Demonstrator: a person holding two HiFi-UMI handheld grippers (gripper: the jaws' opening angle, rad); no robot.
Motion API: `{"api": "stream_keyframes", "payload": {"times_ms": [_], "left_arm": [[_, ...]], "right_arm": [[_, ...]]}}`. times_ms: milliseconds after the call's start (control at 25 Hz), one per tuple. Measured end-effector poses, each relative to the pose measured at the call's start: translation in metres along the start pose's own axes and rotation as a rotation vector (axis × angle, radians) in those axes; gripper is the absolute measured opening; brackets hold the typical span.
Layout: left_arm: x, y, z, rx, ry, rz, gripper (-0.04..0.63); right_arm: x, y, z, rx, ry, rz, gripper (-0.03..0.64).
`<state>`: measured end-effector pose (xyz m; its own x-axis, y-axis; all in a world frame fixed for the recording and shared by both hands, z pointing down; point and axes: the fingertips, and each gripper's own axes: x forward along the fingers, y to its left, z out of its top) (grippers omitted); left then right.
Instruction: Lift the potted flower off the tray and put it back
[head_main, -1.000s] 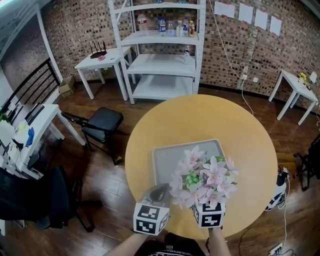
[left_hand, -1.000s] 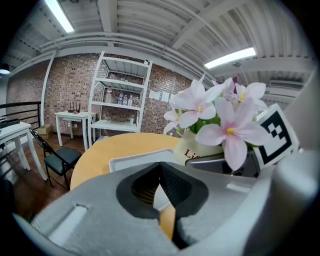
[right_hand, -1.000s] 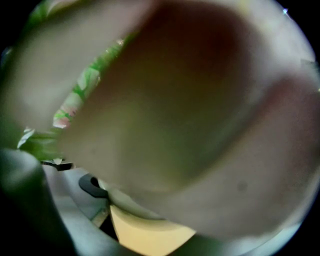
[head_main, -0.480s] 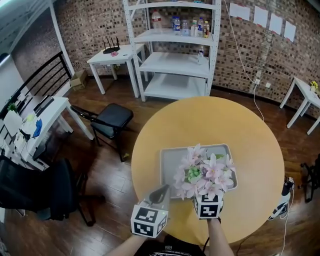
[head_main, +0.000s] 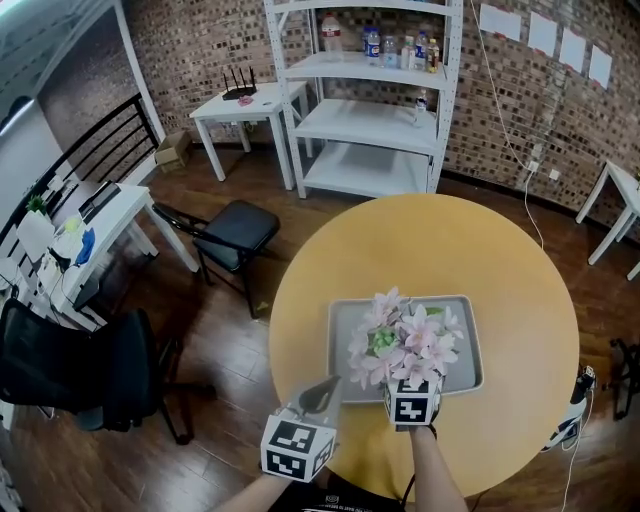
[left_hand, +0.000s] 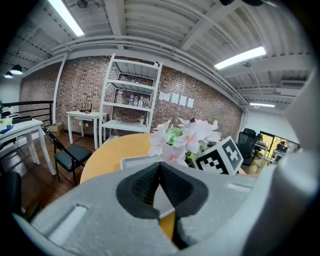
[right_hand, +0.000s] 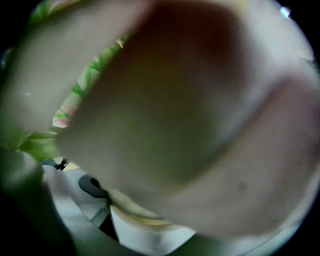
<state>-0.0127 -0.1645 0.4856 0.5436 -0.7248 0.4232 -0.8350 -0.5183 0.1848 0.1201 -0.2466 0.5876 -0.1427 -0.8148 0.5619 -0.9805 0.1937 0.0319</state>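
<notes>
The potted flower (head_main: 400, 340), pink blossoms with green leaves, stands over the middle of the grey tray (head_main: 462, 372) on the round yellow table (head_main: 500, 250). My right gripper (head_main: 412, 398) reaches in from the near side, its jaws hidden under the blossoms. In the right gripper view petals fill the frame, and the white pot (right_hand: 145, 231) sits close between the grey jaws. My left gripper (head_main: 322, 393) hangs shut and empty at the table's near edge, left of the tray. In its own view the left gripper (left_hand: 160, 169) points at the flower (left_hand: 182, 137) and the tray (left_hand: 131, 161).
A black folding chair (head_main: 232, 228) stands left of the table. White shelving (head_main: 375, 90) and a small white table (head_main: 245, 105) line the brick wall. A black office chair (head_main: 70, 370) and a white desk (head_main: 85, 235) are at the left. Cables (head_main: 580, 400) lie on the floor at right.
The right gripper and the flower have shifted from the tray's near right edge to over its middle. The head view has swung left. The left gripper stays shut.
</notes>
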Motion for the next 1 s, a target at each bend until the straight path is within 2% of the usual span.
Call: {"api": "stream_keyframes", "payload": {"times_ms": [120,320,1000], "left_arm": [[0.004,0.002,0.0,0.0,0.006,0.003,0.003],[0.006,0.007,-0.003,-0.006,0.011,0.007,0.003],[0.012,0.013,0.001,-0.011,0.024,0.007,0.003]], "right_arm": [[0.013,0.001,0.007,-0.006,-0.001,0.013,0.538],[0.032,0.003,-0.013,-0.008,0.064,0.019,0.538],[0.041,0.003,-0.024,0.003,0.121,0.021,0.538]]}}
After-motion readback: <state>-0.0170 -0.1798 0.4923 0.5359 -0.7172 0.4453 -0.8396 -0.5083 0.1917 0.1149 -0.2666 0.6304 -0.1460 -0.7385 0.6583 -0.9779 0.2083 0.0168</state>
